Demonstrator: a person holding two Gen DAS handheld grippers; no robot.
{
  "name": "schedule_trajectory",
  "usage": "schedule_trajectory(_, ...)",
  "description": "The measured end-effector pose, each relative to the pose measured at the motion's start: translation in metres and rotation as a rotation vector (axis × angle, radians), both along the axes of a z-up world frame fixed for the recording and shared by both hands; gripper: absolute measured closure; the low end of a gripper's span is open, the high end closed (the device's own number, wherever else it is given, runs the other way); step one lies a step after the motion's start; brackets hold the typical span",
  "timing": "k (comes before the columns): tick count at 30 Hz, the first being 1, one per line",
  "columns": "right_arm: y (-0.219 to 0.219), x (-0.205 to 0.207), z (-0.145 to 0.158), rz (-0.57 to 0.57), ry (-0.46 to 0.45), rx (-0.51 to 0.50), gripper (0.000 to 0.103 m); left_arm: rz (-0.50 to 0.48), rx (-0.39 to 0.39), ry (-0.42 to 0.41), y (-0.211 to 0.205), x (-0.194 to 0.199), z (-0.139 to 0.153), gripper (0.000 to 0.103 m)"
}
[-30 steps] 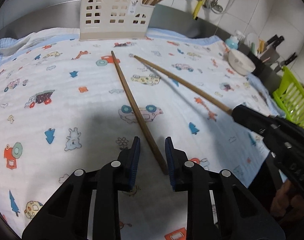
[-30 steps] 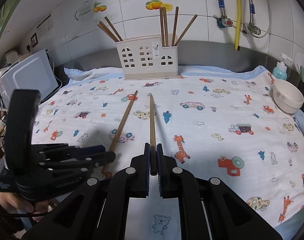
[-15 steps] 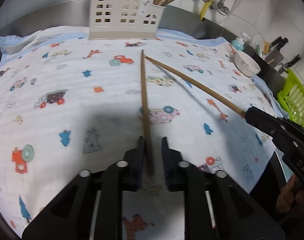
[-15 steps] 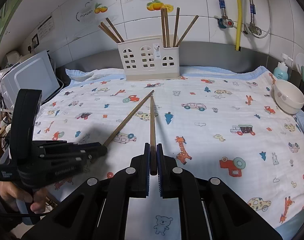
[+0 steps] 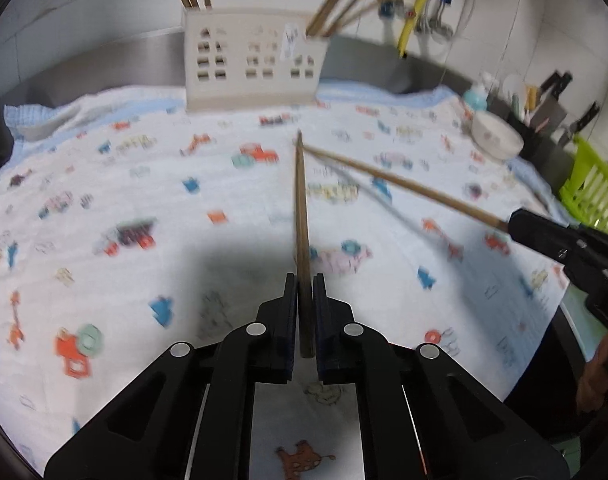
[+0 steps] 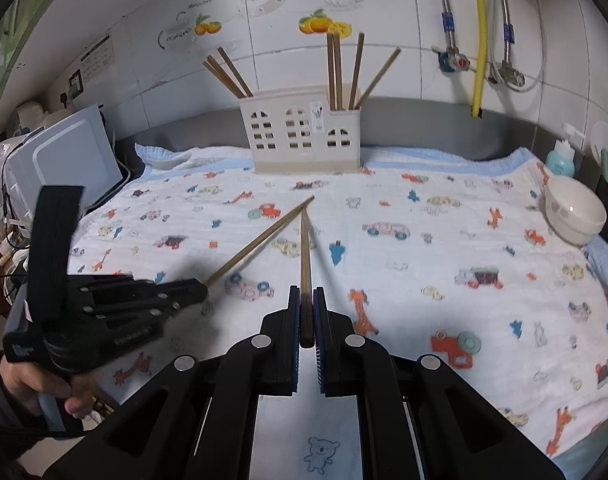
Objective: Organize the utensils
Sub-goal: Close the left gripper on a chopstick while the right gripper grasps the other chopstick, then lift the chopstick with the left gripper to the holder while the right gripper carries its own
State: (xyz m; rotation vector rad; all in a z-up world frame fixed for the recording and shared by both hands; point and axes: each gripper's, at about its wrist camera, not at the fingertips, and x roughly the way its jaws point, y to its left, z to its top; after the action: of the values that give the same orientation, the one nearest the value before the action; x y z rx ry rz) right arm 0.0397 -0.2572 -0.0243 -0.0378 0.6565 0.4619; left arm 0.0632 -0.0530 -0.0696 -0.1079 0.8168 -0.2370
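Note:
My left gripper [image 5: 304,284] is shut on a brown chopstick [image 5: 301,208] and holds it above the patterned cloth [image 5: 103,200], pointing at the beige utensil holder [image 5: 251,68]. My right gripper [image 6: 306,296] is shut on a second chopstick [image 6: 305,248], also lifted and pointing at the holder [image 6: 304,136]. The two chopstick tips nearly meet. The left gripper shows in the right wrist view [image 6: 191,290] with its chopstick [image 6: 263,236]; the right gripper shows in the left wrist view [image 5: 516,222] with its chopstick [image 5: 404,184]. Several chopsticks [image 6: 344,72] stand in the holder.
A white bowl [image 6: 574,210] sits at the cloth's right edge, beside a blue bottle [image 6: 560,160]. A green rack [image 5: 592,188] and knives [image 5: 556,96] are at the right. A white appliance [image 6: 59,160] stands left. Pipes [image 6: 480,32] run down the tiled wall.
My left gripper closed on its chopstick and raised it off the cloth. Both grippers lifted and moved toward the holder; the chopstick tips came together.

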Motion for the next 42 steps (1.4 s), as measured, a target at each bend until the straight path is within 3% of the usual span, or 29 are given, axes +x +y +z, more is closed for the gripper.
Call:
schedule_trajectory(14,-0.002,0.038,0.088,0.105,-0.085,0.06,0.097,0.023,-0.027,-0.236,0.029,0.015,0.082,0.097)
schedule_trajectory(19,0.003,0.056,0.113,0.152,-0.096,0.046,0.097,0.003,-0.028,-0.259,0.031,0.026,0.095,0.097)
schedule_trajectory(26,0.016,0.076,0.162,0.188,-0.182,-0.014,0.097,-0.013,-0.004,-0.292,0.038,0.051,0.122,0.098)
schedule_trajectory(35,0.029,0.111,0.219,0.174,-0.29,-0.036,0.097,-0.026,0.005,-0.322,0.042,0.083,0.15,0.098)
schedule_trajectory(42,0.039,0.15,0.239,0.131,-0.324,-0.03,0.097,-0.021,0.0,-0.394,0.047,0.102,0.187,0.098)
